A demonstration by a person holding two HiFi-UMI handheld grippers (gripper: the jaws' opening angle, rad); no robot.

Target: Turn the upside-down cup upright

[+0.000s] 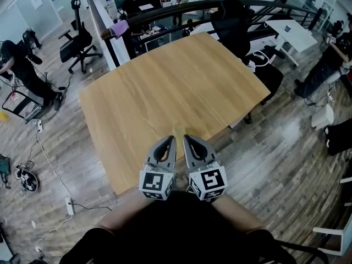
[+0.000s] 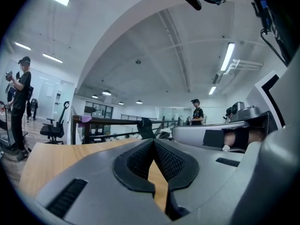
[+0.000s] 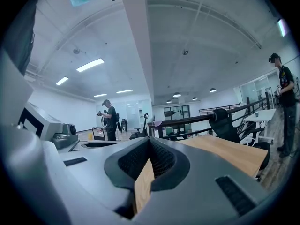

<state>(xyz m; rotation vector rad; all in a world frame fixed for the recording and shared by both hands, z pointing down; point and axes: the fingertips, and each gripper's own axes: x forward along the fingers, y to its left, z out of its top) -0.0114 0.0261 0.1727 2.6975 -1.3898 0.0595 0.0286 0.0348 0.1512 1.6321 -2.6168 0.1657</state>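
Note:
No cup shows in any view. The wooden table (image 1: 176, 87) is bare. In the head view my left gripper (image 1: 173, 138) and right gripper (image 1: 186, 138) hang side by side over the table's near edge, pointing away from me, tips almost touching each other. Both are shut with nothing between the jaws. The left gripper view looks level across the tabletop (image 2: 56, 156) past its closed left gripper (image 2: 153, 142), with the right gripper's body (image 2: 220, 131) alongside. The right gripper view shows its closed right gripper (image 3: 149, 139) and the tabletop (image 3: 229, 151).
A black railing (image 1: 181, 12) runs behind the table's far side, with a black office chair (image 1: 234, 26) against it. Another office chair (image 1: 80, 43) stands at the left. A white desk (image 1: 294, 32) is at the far right. People stand around the room; cables lie on the floor at the left.

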